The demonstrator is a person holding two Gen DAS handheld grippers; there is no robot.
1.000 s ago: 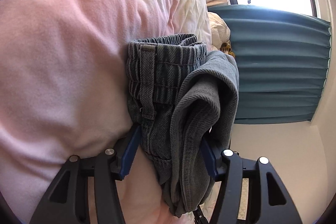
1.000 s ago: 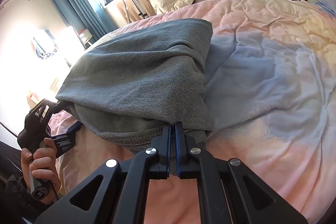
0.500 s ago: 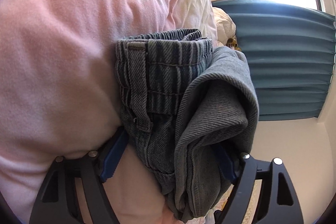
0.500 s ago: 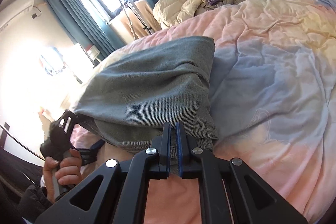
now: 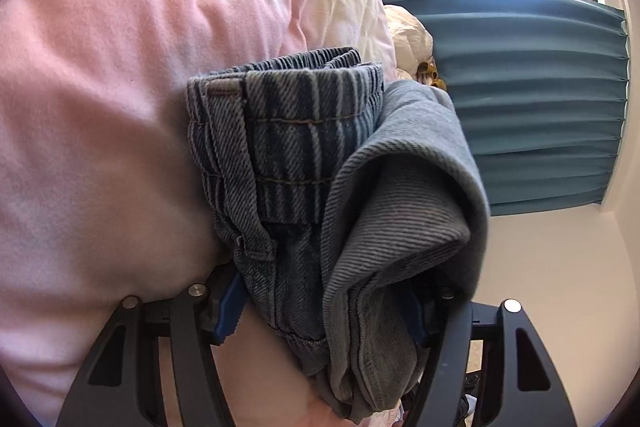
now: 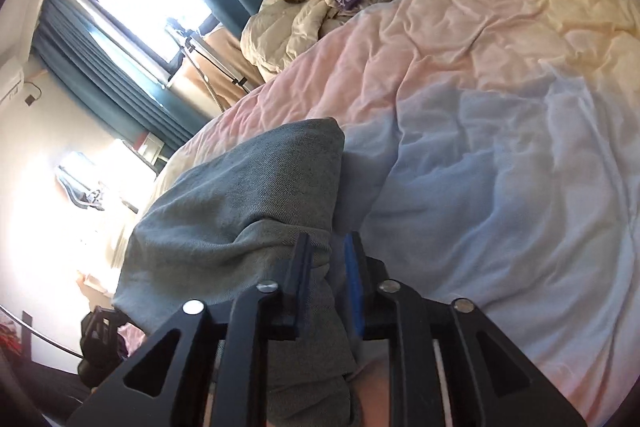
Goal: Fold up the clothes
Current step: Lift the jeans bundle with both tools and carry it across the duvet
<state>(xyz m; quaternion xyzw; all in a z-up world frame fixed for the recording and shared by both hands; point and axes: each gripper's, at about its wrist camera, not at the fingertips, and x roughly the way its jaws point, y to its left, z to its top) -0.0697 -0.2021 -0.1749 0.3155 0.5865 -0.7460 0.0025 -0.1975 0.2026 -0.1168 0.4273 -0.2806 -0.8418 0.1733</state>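
Both wrist cameras sit close over the bed (image 6: 500,147), facing along their fingers; they share the folded jeans (image 5: 340,187) and the curtain (image 5: 540,107).

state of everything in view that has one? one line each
jeans: folded into a thick bundle, lying on the bed
left gripper: jaws closing, folded bundle between them
right gripper: jaws opening, a fold of denim between them
curtain: drawn partway, window partly uncovered
duvet: spread over bed, wrinkled
clothes pile: unfolded, heaped at the far end
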